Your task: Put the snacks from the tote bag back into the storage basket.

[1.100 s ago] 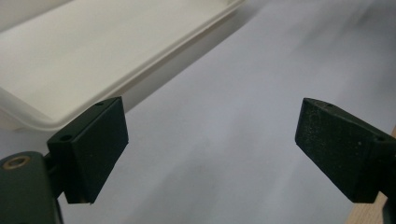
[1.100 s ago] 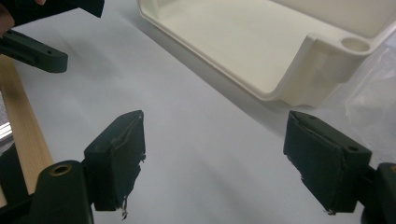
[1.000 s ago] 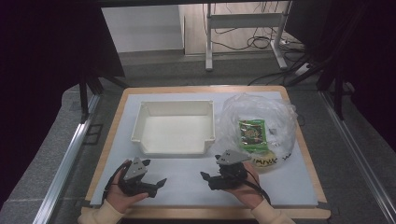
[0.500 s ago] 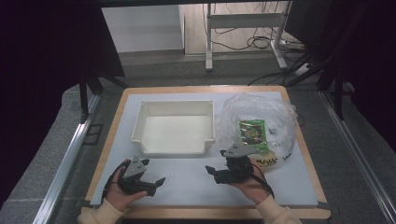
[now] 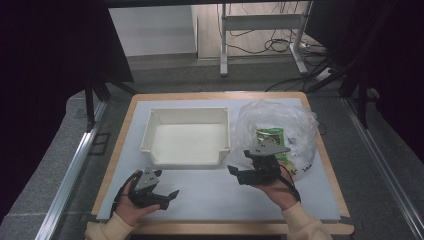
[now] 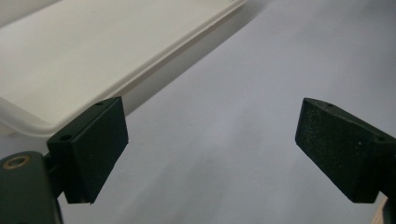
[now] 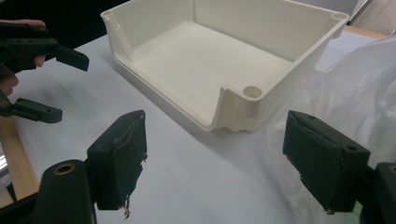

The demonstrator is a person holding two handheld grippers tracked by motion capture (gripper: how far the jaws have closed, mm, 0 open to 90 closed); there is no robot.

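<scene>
Bin: white rectangular plastic bin (image 5: pixel 186 137) sits mid-table, long axis left-right, low cut-out wall facing the person. Clear plastic bag (image 5: pixel 280 130) lies just right of it. Left gripper (image 5: pixel 167 196) and right gripper (image 5: pixel 235 172) both wide open, empty, near bin front.

Two hands reach in from the bottom edge of the high view, each holding a black two-jaw gripper. The left gripper (image 5: pixel 167 197) sits at lower left, jaws spread wide and holding nothing. The right gripper (image 5: pixel 239 173) sits right of centre, slightly higher in the frame, jaws likewise wide apart and holding nothing.
</scene>
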